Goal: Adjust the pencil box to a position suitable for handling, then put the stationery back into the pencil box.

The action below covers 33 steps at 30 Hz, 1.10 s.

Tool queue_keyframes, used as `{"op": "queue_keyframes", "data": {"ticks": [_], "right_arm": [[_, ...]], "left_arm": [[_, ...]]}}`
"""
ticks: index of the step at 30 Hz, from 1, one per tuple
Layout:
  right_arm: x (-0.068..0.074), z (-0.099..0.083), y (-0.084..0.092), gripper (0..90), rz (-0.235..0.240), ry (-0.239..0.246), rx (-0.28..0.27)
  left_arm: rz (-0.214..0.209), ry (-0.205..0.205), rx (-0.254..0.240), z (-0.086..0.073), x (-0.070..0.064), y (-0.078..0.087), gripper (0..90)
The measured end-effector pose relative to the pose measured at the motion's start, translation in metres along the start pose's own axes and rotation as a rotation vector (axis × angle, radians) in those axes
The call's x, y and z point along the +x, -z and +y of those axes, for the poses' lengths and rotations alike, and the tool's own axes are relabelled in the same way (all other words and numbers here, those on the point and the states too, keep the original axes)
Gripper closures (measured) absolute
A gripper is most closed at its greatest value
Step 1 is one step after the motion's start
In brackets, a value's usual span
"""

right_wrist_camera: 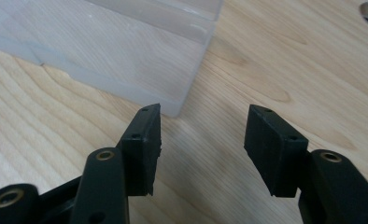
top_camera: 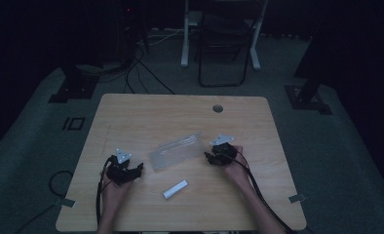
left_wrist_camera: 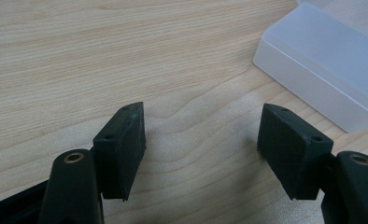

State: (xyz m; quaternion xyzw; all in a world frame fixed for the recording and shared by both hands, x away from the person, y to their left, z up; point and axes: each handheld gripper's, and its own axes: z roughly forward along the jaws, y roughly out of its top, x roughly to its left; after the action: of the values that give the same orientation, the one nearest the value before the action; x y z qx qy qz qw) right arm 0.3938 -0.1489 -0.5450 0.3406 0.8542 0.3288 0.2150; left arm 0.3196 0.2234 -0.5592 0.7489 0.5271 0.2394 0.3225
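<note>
Right gripper (right_wrist_camera: pixel 201 140), jaws apart, sits just beside the clear plastic box (right_wrist_camera: pixel 126 51).

The high view is dim and underexposed: the floor around the bench (top_camera: pixel 131 117) sinks to near black toward twelve o'clock, and detail is soft and grainy. Both gripper views are bright and evenly lit, with crisp wood grain. Soft shadows lie beneath the jaws. The translucent box (right_wrist_camera: pixel 126 51) blurs slightly toward twelve o'clock, and a pale sheen lies on its plastic.
</note>
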Motion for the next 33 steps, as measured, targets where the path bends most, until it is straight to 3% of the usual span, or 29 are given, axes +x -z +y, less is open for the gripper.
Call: {"op": "queue_keyframes", "data": {"ticks": [9, 16, 20, 22, 25, 29, 33], "right_arm": [[-0.01, -0.033, 0.021, 43.4, -0.009, 0.004, -0.014], [-0.018, -0.068, 0.048, 41.0, -0.032, -0.025, -0.02], [-0.02, -0.079, 0.056, 40.2, -0.035, -0.041, -0.028], [-0.025, -0.086, 0.06, 39.3, -0.033, -0.074, -0.042], [-0.026, -0.088, 0.06, 39.1, -0.029, -0.086, -0.047], [-0.036, -0.093, 0.059, 37.0, -0.016, -0.14, -0.064], [-0.039, -0.094, 0.059, 36.8, -0.012, -0.144, -0.064]], "left_arm": [[0.0, 0.0, 0.0, 0.0, 0.0, 0.0, 32.9], [0.0, 0.0, -0.001, 0.0, 0.0, 0.0, 32.9], [0.0, 0.0, -0.001, 0.0, 0.0, 0.0, 32.8], [0.001, 0.001, 0.0, 0.0, 0.0, 0.0, 32.9], [0.004, 0.003, 0.001, 0.0, -0.001, 0.0, 32.8], [0.008, 0.007, 0.006, 0.001, -0.003, 0.001, 34.8], [-0.006, 0.006, -0.001, 0.002, -0.005, 0.003, 35.3]]}}
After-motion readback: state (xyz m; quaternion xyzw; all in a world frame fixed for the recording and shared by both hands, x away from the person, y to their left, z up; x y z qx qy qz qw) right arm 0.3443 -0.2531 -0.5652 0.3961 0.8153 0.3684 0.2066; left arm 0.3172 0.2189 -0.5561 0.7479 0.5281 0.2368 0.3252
